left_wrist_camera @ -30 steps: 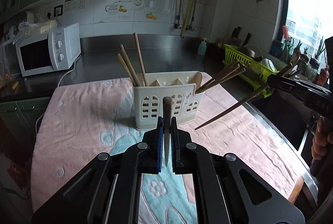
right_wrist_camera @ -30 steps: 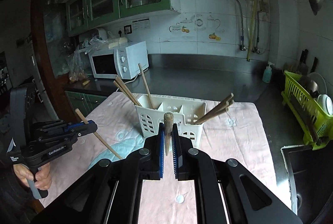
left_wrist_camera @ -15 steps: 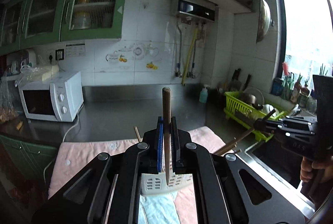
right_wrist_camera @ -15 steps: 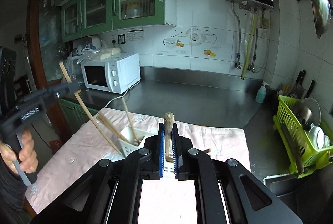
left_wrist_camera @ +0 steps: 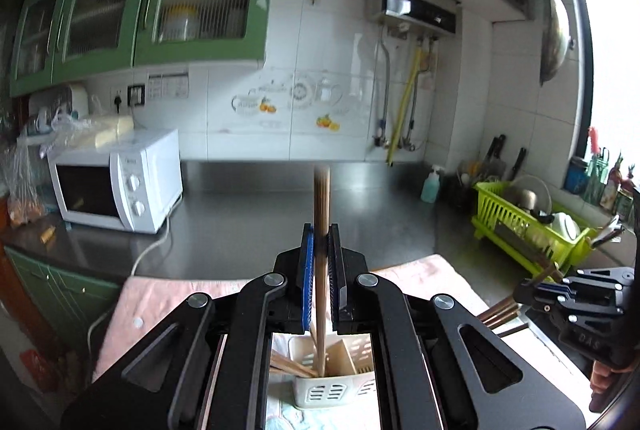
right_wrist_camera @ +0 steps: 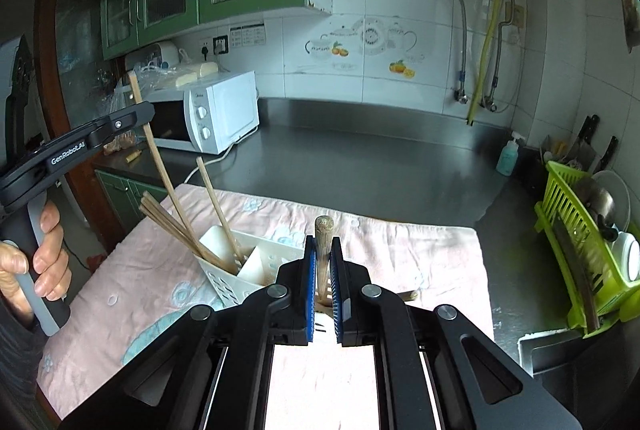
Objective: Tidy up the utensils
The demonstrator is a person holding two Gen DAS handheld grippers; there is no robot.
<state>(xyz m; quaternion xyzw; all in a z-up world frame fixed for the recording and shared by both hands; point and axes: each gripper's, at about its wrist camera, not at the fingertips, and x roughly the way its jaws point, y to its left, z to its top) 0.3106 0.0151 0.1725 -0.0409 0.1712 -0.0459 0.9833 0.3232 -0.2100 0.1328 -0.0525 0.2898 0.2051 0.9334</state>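
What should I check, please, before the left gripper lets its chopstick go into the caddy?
1. Left gripper clamped on its chopstick: ok.
2. Chopstick near upright: ok.
3. Lower tip inside the utensil caddy: ok; which compartment: cannot tell.
4. Right gripper shut on its own chopstick: ok.
5. Right chopstick's tip over the caddy: cannot tell, hidden behind the jaws.
6. Caddy upright on the pink towel: ok.
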